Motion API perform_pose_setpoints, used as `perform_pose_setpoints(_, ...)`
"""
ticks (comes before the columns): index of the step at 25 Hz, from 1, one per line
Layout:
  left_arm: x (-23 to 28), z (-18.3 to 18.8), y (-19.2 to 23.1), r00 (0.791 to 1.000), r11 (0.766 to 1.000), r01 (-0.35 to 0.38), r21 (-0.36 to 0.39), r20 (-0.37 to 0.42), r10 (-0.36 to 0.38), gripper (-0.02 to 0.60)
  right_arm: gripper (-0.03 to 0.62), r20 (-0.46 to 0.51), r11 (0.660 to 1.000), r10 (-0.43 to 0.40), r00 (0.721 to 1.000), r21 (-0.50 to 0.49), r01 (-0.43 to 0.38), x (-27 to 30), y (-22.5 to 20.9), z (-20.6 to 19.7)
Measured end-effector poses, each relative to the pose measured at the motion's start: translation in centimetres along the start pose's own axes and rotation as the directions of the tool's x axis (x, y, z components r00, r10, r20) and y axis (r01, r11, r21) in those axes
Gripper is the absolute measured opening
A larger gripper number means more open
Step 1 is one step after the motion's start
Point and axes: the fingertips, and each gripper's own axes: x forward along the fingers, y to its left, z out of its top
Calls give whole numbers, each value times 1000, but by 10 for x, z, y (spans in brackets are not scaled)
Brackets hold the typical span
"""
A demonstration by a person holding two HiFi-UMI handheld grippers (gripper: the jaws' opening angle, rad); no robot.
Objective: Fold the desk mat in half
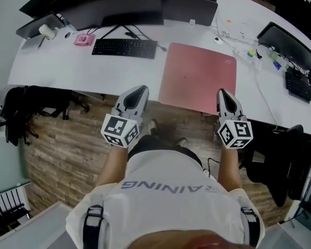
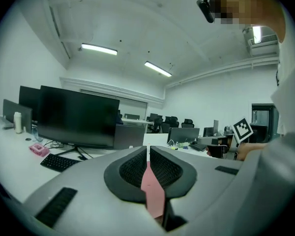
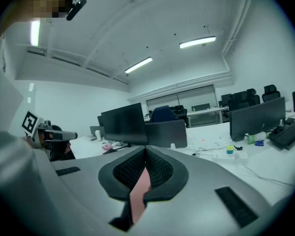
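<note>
Pink, smooth rectangular mat lies flat on the white desk, its near edge overhanging the desk's front edge. The left gripper and right gripper each clamp it between closed, mesh-textured black pads.

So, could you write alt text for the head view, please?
A pink desk mat lies flat on a white desk, while a person holds the left gripper and right gripper near its front corners.

Keyboard left, monitors behind and cables right hem the desk mat; the near side is open.
</note>
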Motion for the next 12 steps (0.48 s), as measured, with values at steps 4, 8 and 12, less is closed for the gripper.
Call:
perform_pose_setpoints(4,-6,-11,47,999,999,-42,-34,-8,41,43,21,-101,993,67,993,-87,-76,48,44,-25)
perform_pose_setpoints(8,-4,-17,86,998,995,-64,-71,-13,63,43,21,-248,967,108,963,-197,-159,85,80,-64)
perform_pose_setpoints(12,3,-30,109,998,992,-63,-105,-36,60,43,119,-422,919,139,896,-281,-275,116,116,-115)
